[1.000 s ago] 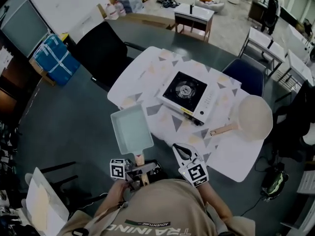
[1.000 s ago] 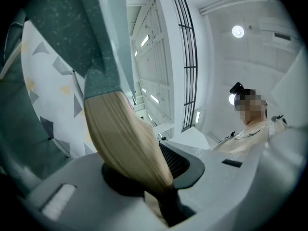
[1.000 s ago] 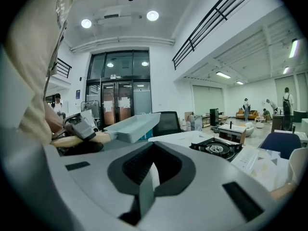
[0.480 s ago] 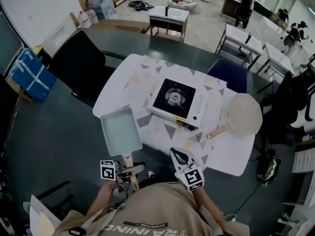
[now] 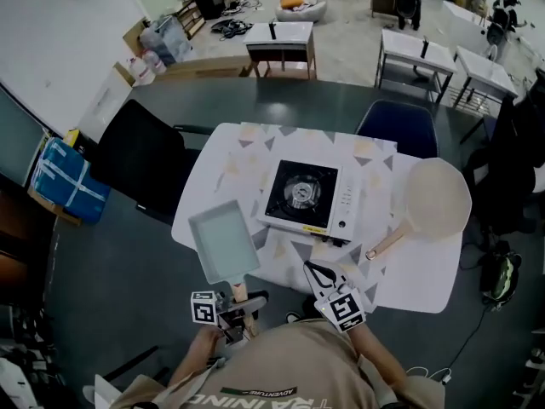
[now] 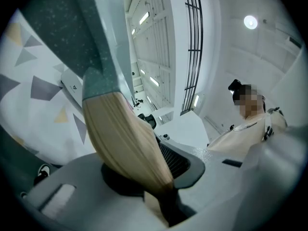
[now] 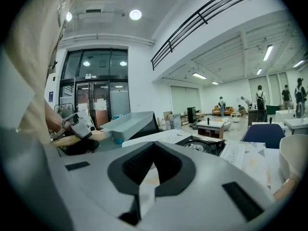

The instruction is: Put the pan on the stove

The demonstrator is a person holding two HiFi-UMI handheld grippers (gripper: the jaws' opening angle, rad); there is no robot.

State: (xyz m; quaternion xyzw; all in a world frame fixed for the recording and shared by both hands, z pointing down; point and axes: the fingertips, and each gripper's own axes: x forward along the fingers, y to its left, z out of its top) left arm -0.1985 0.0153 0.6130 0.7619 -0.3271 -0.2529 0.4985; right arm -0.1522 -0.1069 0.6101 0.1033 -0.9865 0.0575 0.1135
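The pan has a matt, speckled grey-green coating and a smooth, pale wooden handle. The stove at its 2 o'clock has a white painted casing.

Held low side by side, left tongs clamp the pan handle, right tongs closed, empty.
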